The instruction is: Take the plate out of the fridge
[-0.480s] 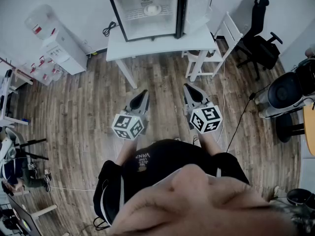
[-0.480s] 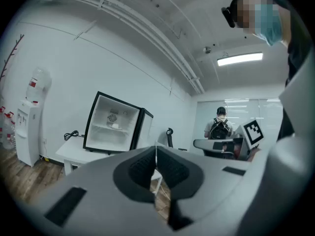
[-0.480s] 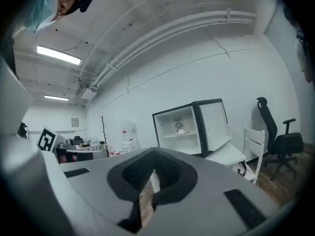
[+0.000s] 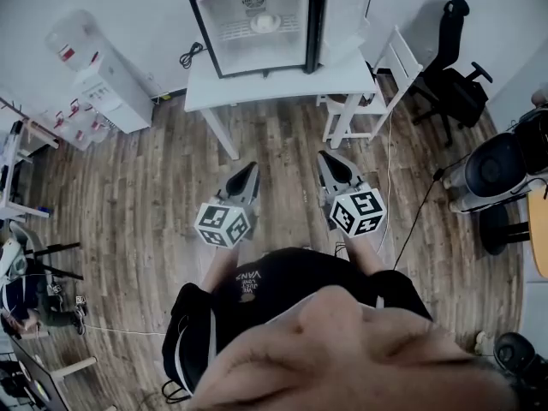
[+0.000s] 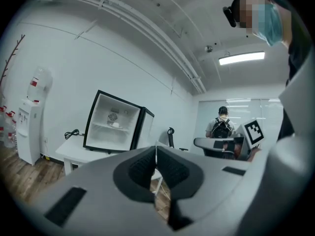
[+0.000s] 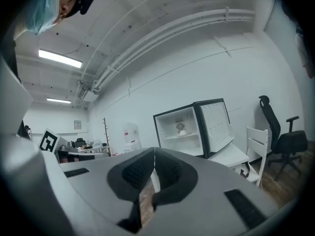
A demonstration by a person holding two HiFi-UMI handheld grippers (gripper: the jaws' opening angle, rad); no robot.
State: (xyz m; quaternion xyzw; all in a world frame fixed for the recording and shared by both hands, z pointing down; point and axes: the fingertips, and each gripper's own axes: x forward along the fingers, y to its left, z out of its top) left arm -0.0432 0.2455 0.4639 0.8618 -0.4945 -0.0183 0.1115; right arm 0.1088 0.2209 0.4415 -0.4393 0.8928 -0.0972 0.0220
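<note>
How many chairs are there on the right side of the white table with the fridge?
2. A white chair stands next to the table; a black office chair stands farther right, near the wall. Others may be hidden.

left gripper (image 4: 253, 168): jaws together, empty, tips aimed at the fridge (image 4: 257, 24), well short of it | right gripper (image 4: 324, 156): jaws together, empty, same heading, beside the left | left forearm (image 4: 219, 268), right forearm (image 4: 366, 251): reaching fridgeward

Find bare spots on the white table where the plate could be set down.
Bare: the table strip before the fridge, and its left end, beside the cable. Crowded: the right end, beneath the open door.
</note>
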